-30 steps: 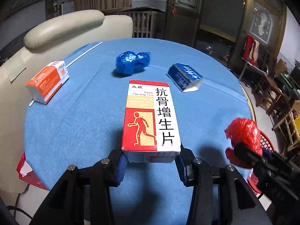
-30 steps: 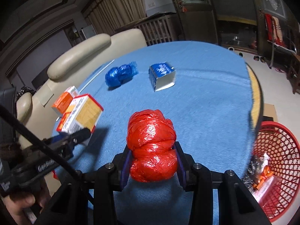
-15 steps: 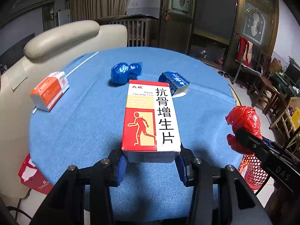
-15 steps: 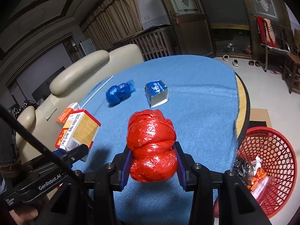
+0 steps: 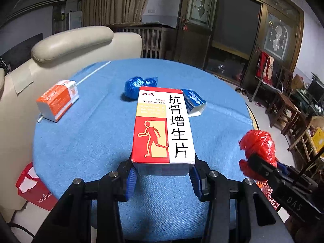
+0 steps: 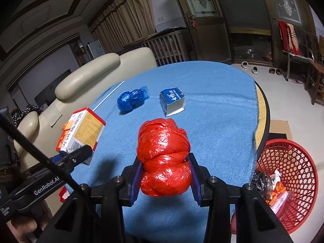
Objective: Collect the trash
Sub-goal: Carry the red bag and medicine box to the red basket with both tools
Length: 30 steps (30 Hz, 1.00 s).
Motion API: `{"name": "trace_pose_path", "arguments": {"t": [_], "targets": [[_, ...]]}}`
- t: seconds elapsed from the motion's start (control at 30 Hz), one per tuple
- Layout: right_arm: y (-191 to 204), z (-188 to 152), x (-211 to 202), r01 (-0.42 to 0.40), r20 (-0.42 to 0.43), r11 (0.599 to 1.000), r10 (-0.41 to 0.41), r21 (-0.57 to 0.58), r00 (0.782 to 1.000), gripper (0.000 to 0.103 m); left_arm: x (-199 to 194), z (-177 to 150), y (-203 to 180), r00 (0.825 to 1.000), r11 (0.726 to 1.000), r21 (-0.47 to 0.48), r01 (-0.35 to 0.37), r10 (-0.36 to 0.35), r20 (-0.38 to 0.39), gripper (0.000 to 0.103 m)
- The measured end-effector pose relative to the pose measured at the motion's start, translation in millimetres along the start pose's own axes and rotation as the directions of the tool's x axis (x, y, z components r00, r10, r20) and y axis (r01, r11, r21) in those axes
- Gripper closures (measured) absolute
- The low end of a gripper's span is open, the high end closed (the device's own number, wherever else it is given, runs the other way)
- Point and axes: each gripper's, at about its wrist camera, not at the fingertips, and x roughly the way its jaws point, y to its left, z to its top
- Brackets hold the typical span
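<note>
My left gripper point(image 5: 163, 174) is shut on a red and white medicine box point(image 5: 162, 127) and holds it above the near edge of the blue round table point(image 5: 91, 133). My right gripper point(image 6: 165, 180) is shut on a crumpled red plastic bag point(image 6: 164, 158), also above the table's near edge; the bag also shows in the left wrist view point(image 5: 257, 147). A blue plastic bag wad point(image 6: 131, 100), a blue and white carton point(image 6: 172, 102) and an orange and white box point(image 5: 57, 99) lie on the table. A red mesh basket point(image 6: 291, 180) stands on the floor to the right.
A cream leather sofa point(image 5: 66, 46) backs the table on the left. A red paper bag point(image 5: 34, 186) sits on the floor at the left. The basket holds some wrappers point(image 6: 269, 186). Wooden chairs point(image 5: 289, 109) stand to the right. A white straw point(image 5: 93, 73) lies at the table's far left.
Both grippers have pulled back and risen from the table with their loads still held. The table looks farther away and the red basket shows more fully at right.
</note>
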Motion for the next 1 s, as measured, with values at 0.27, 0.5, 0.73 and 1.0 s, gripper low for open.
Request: {"name": "trace_pose_path", "arguments": {"t": [0.27,0.5,0.73,1.0], "targets": [[16,-4,7,0.008,-0.017,0.999,-0.009,-0.033,1.000,0.059,-8,-3,6,1.000,1.000,0.003,-0.009,0.009,0.027,0.056],[5,-6,9,0.022,-0.007,1.000,-0.022,-0.007,1.000,0.059,-3,-6,8,1.000,1.000,0.000,-0.011,0.011,0.019,0.056],[-21,-6,1,0.048,0.016,0.997,-0.049,0.057,0.999,0.059,7,-9,-14,1.000,0.999,0.052,0.009,-0.009,-0.004,0.056],[-66,-7,-23,0.069,0.071,0.985,-0.081,0.156,0.994,0.059,20,-4,-65,0.999,0.983,0.176,0.049,-0.044,-0.029,0.056]]}}
